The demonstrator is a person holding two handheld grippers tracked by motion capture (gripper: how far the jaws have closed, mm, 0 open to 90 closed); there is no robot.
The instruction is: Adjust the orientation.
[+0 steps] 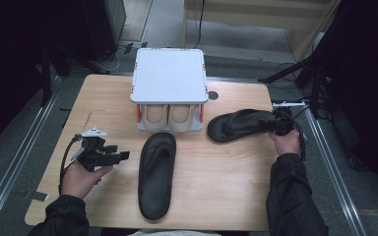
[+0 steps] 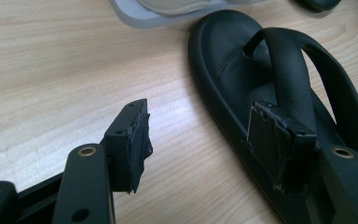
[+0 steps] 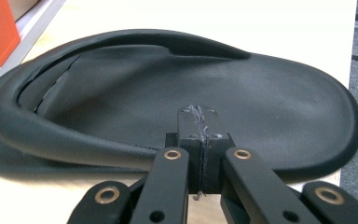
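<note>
**A:** What do you handle now, and how will it behave?

**B:** I work with two black flip-flops. One sandal [image 1: 240,125] lies at the right of the table, just beside the shoe rack [image 1: 170,73], and I think it is light, soft and bendy, with a smooth sole that may slide on wood. The other sandal [image 1: 156,174] lies in the middle of the table [image 1: 108,98], in front of the rack.

**A:** Where do you hold them?

**B:** My right gripper [image 1: 274,126] is at the heel edge of the right sandal. Its jaws are closed together, but whether the rim is pinched between them I cannot tell. A thin heel rim may fold, so I judge the strap is the safer place.

**A:** And the left one?

**B:** My left gripper [image 1: 120,156] is wide open, holding nothing, near the middle sandal, one finger [image 2: 279,140] over its strap [image 2: 284,70]. The beige shoes [image 1: 169,117] already sit in the rack.
</note>
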